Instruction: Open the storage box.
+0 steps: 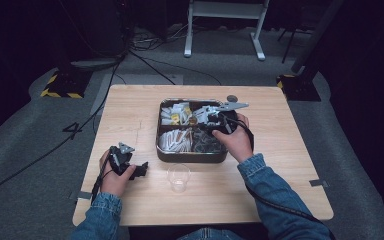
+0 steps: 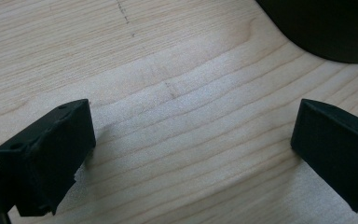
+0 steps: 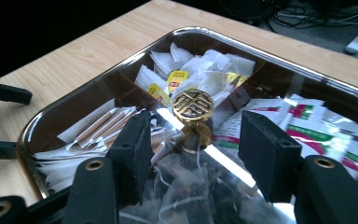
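Lid (image 3: 223, 163), clear, covers the 4-compartment tin (image 1: 192, 156) mid-surface; its gold knob (image 3: 193, 106) stands centred. Right gripper (image 3: 193, 140) hovers with fingers open on either side of the knob, probably lined up to lift. Left gripper (image 1: 139, 170) rests near the cup (image 1: 178, 177), fingers open, idle. Sachet labels unreadable.

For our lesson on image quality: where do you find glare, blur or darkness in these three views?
High view: table lit, surroundings near black. Left gripper view: wood sharp, jaws and the dark box soft. Right gripper view: glare streaks across the clear lid, the gold knob sharp, jaws blurred.
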### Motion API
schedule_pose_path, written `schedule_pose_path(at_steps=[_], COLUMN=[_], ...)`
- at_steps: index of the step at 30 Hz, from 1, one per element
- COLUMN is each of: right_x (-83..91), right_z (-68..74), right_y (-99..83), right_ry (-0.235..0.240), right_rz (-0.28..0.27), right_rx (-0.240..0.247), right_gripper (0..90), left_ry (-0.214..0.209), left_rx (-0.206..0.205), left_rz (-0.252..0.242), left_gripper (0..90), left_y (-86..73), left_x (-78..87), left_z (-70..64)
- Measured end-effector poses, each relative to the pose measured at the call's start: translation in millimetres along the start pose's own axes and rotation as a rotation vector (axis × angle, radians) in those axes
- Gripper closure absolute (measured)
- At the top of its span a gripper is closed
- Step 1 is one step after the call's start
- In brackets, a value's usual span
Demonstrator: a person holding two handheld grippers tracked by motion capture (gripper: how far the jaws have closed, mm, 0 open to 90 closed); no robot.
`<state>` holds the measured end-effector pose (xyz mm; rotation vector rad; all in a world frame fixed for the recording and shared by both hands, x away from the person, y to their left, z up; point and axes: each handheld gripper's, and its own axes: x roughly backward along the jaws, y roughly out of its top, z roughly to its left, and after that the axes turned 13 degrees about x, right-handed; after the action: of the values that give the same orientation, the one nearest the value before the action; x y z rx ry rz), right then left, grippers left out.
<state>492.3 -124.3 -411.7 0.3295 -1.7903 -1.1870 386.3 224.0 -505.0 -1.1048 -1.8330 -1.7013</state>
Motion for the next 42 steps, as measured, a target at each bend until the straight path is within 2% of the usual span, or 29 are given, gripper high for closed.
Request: schedule_pose_path(at_steps=[5,7,16,23,29,33,42], right_x=[-17.1,-27.3,-47.1,-60.2,-64.8,-67.3,-69.1], right_z=[3.6,5.2,5.3,5.1,3.8,3.7,5.0], right_y=[2.4,4.6,10.7,8.1,8.4,9.1,9.9], right_ry=[0.015,0.017,-0.004,-0.02,-0.036,-0.048,-0.061], right_rz=[0.067,0.076,0.087,0.1,0.106,0.135,0.133], right_rx=[0.003,0.006,0.033,0.029,0.03,0.033,0.031], right_gripper=[45.3,45.2,44.3,43.7,49.2,54.3,58.3], left_ry=[-0.002,-0.002,0.001,0.003,0.003,0.003,0.004], left_rx=[-0.006,-0.007,-0.005,-0.005,-0.001,-0.001,-0.001], left_rz=[0.002,0.003,0.004,0.004,0.002,0.001,0.001], left_gripper=[0.1,0.1,0.1,0.1,0.1,0.1,0.1], left_y=[0.2,0.0,-0.4,-0.4,-0.5,-0.6,-0.6], left_x=[0.0,0.3,0.7,0.8,0.6,0.6,0.6], left_z=[0.8,0.8,0.1,0.0,-0.3,-0.3,-0.3])
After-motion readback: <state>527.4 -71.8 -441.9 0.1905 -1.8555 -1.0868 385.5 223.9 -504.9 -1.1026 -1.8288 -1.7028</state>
